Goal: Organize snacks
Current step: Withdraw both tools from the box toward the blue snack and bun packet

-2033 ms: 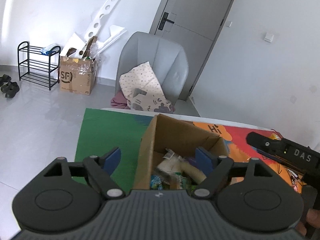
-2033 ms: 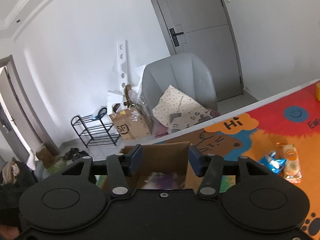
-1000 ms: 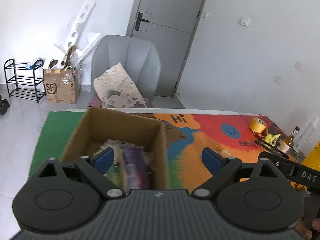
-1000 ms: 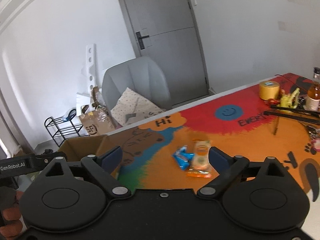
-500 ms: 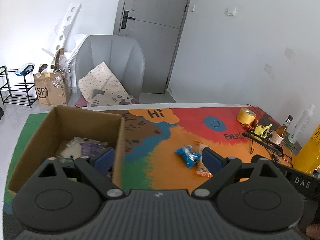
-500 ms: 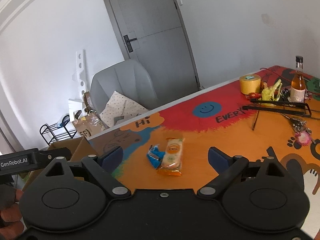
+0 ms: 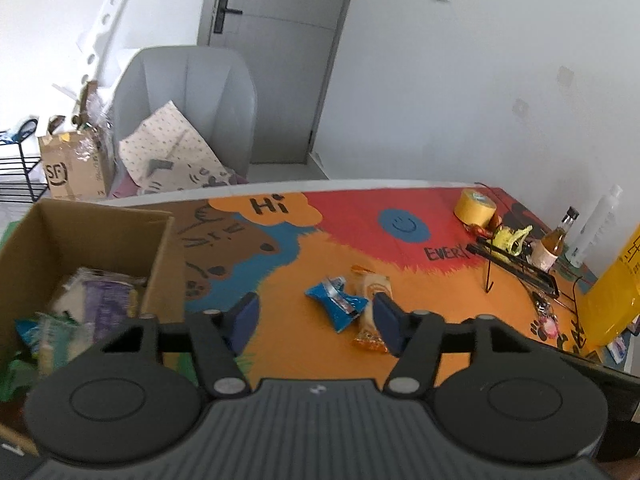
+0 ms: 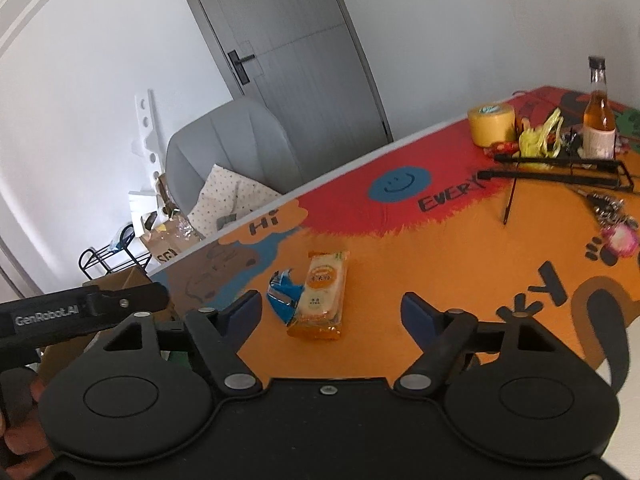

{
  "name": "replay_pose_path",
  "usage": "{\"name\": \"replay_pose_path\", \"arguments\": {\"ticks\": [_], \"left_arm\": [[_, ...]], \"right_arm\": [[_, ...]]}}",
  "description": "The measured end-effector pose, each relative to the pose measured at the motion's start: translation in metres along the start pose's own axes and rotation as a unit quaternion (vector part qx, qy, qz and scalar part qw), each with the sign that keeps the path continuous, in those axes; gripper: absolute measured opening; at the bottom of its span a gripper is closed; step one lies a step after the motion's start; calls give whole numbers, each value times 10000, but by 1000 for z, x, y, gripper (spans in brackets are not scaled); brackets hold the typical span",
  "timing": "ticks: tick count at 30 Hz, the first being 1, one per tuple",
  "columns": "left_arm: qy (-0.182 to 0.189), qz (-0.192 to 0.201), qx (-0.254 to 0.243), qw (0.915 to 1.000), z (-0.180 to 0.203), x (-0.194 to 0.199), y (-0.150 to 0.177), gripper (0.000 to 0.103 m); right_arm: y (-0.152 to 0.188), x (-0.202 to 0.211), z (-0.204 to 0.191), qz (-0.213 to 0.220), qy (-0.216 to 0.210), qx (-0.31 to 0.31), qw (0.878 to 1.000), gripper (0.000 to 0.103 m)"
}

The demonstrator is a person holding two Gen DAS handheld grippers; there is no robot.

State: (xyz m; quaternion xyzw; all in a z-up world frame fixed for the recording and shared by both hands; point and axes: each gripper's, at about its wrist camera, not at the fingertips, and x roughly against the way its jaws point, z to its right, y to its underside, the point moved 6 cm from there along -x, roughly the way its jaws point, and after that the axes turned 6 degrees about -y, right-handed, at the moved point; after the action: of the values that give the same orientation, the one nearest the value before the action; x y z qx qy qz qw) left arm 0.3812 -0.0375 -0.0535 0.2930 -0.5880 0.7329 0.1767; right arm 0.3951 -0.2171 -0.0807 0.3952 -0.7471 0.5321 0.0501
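Setting: bright, cartoon-printed mat (image 7: 312,320) covers the tabletop, orange at frame centre, red further back.
Left gripper (image 7: 316,316): lower centre of its own view, jaws closing on air, nothing between the blue pads; the blue snack packet (image 7: 338,306) lies just beyond them.
Right gripper (image 8: 332,312): lower centre of its view, jaws also closing but empty, lined up short of the orange snack packet (image 8: 322,294).
Snacks: both packets lie flat on the orange patch mid-frame, edges touching, blue one to the left.
Handling: crinkly sealed film, likely light, slippery and easily crushed; the orange one looks like a soft cake in a long pillow pack. Best taken across the narrow width, near the middle, with a gentle squeeze.
Cardboard box (image 7: 160,264): left edge of the left view, open-topped, stiff brown walls, already holding several wrappers.
Far end: yellow tape roll (image 7: 474,208), glass bottle (image 8: 598,116) and black wire rack (image 8: 560,170) at upper right.
Background: grey chair (image 7: 188,100) against white walls.
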Motion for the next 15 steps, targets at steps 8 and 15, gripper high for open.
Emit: {"name": "replay_pose_path", "arguments": {"ticks": [8, 15], "left_arm": [[7, -179, 33, 9998, 2, -28, -2, 55], [-110, -290, 89, 9995, -8, -43, -7, 51]], "right_arm": [[3, -32, -1, -240, 57, -31, 9997, 72], [6, -62, -4, -415, 136, -17, 9990, 72]]}}
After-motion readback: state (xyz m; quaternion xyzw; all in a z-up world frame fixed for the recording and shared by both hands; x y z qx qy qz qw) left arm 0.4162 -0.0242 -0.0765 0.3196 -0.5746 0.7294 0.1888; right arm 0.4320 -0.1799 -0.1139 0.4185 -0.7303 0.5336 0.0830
